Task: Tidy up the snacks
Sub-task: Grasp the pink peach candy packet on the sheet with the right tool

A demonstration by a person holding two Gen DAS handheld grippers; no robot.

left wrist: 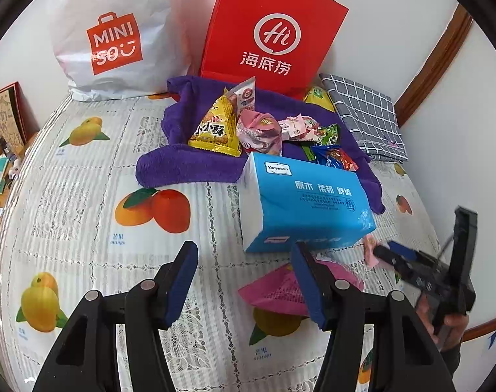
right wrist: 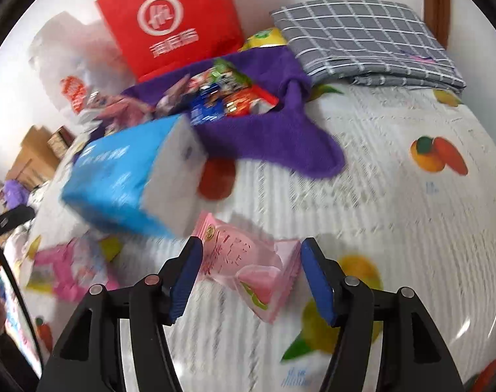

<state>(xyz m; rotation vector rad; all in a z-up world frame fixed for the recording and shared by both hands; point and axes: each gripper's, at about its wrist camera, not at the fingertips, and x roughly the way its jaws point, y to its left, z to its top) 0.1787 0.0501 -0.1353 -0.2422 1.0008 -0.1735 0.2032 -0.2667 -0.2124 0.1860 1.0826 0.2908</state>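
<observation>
In the right wrist view my right gripper [right wrist: 252,245] is shut on a pale pink snack packet [right wrist: 248,268], both pads against its ends. The left wrist view shows that right gripper [left wrist: 388,251] low at the right, a strip of pink at its tips. My left gripper [left wrist: 244,251] stands open above the tablecloth with nothing between its fingers; a magenta packet [left wrist: 274,290] lies behind its right finger. A blue tissue pack [left wrist: 306,202] sits just beyond. Several snacks, among them a yellow triangular bag [left wrist: 215,127], lie on a purple towel [left wrist: 169,163].
A red paper bag [left wrist: 271,32] and a white shopping bag [left wrist: 114,32] stand against the far wall. A folded grey checked cloth [left wrist: 365,114] lies at the back right. The fruit-print tablecloth [left wrist: 84,196] covers the table, whose edge curves along the left.
</observation>
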